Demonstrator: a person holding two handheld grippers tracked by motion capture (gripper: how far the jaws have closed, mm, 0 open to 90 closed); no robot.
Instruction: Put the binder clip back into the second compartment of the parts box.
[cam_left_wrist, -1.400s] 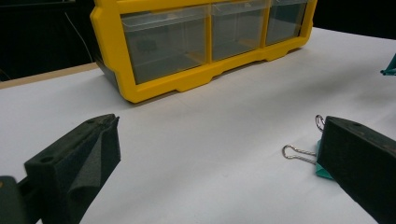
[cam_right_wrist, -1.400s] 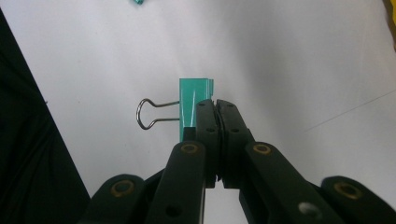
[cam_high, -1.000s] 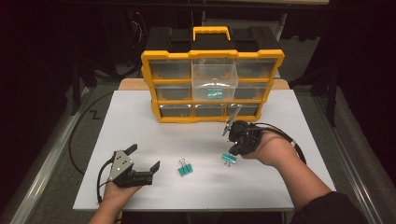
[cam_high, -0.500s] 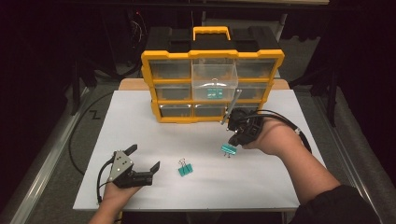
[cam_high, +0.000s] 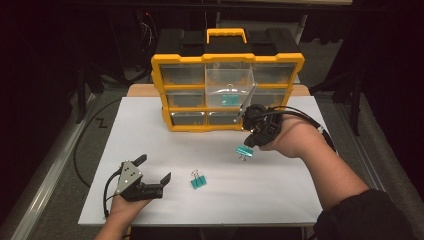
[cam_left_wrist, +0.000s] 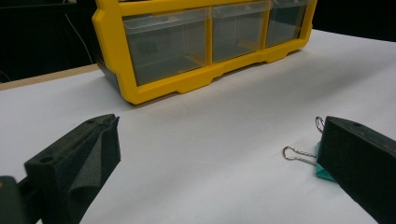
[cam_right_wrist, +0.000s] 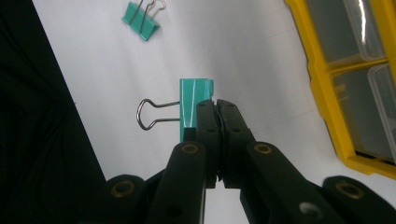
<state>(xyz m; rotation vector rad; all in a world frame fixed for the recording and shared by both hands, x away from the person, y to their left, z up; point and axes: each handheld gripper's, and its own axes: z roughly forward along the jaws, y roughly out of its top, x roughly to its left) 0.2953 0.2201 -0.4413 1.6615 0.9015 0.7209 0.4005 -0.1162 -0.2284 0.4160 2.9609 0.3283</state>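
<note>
While clamped on a green binder clip (cam_right_wrist: 196, 108), right gripper (cam_high: 248, 145) raised toward the open drawer (cam_high: 229, 86); left gripper (cam_high: 152, 172) apart, resting idle on table (cam_high: 280, 190).

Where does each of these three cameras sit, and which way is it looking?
High view: above the table, looking forward and down; both forearms, left gripper, right gripper.
Left gripper view: low between open jaws, facing the yellow drawer box.
Right gripper view: along shut jaws holding a green clip.
Shared: the loose clip and the box.
</note>
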